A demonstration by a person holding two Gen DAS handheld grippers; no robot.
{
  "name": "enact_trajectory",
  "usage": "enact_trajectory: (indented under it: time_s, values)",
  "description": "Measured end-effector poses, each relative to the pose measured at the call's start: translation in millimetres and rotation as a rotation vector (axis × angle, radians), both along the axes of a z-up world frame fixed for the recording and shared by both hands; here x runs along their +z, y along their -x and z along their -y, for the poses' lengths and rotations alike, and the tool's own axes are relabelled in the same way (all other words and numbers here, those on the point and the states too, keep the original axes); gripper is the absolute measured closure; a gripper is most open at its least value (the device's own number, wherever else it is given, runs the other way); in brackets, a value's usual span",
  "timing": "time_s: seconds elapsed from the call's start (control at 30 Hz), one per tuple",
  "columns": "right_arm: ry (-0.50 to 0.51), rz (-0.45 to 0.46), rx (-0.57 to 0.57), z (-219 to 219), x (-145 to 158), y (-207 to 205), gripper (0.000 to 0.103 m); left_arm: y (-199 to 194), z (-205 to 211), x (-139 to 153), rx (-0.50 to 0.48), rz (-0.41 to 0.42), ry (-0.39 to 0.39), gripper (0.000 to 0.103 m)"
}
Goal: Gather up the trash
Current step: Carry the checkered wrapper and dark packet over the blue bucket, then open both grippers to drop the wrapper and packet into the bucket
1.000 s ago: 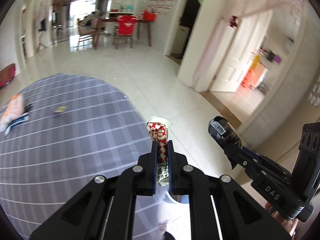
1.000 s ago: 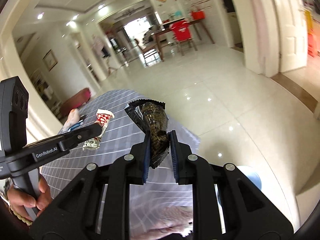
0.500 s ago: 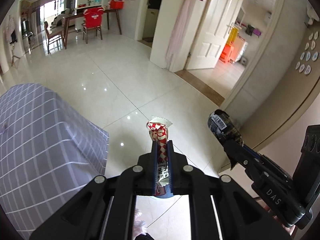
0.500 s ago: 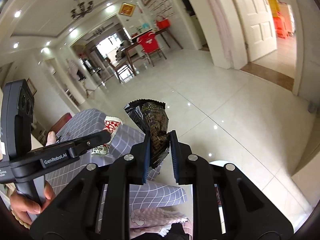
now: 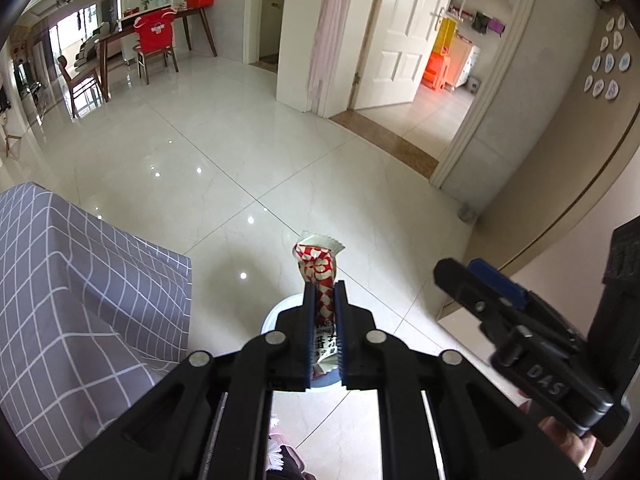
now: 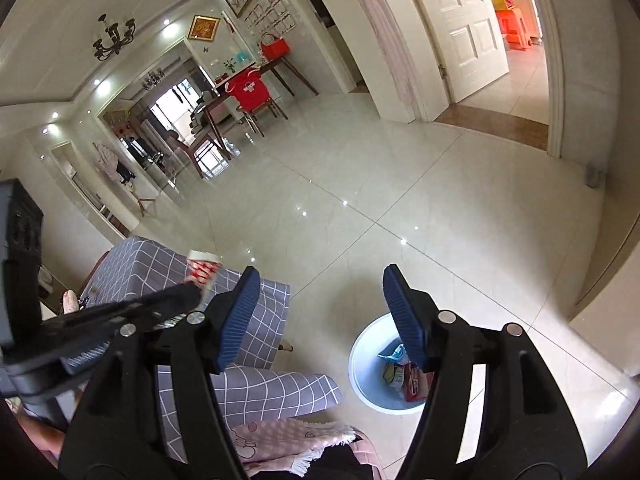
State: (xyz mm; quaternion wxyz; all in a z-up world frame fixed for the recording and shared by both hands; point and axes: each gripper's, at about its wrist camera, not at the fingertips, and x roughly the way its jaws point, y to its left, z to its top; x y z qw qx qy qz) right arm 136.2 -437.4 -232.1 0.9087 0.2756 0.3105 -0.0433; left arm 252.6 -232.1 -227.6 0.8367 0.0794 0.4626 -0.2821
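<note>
Red-white wrapper (image 5: 320, 280) clamped in left gripper (image 5: 324, 300); right gripper (image 6: 320, 280) fingers apart above bin (image 6: 362, 354).

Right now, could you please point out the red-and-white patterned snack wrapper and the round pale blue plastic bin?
red-and-white patterned snack wrapper (image 5: 318, 270): left wrist view, on its patterned upper part above the fingers.
round pale blue plastic bin (image 6: 362, 360): right wrist view, on its inner left wall.

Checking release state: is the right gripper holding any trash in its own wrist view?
No. The right gripper has its jaws spread wide with nothing between them, above the light blue bin that already holds wrappers.
</note>
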Motion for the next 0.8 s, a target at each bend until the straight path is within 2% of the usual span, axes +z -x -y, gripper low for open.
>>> enact_trajectory:
  time_s: [0.17, 0.6, 0.8]
  values:
    - [-0.004, 0.013, -0.006, 8, 6, 6, 0.039, 3, -1, 1, -0.016, -0.001, -0.011, 0.094]
    - [-0.014, 0.006, 0.000, 18, -2, 8, 0.038, 6, 11, -4, -0.038, -0.001, -0.030, 0.094]
    - [-0.017, 0.018, -0.033, 23, -1, 14, 0.037, 2, 22, -9, -0.051, -0.007, -0.044, 0.094]
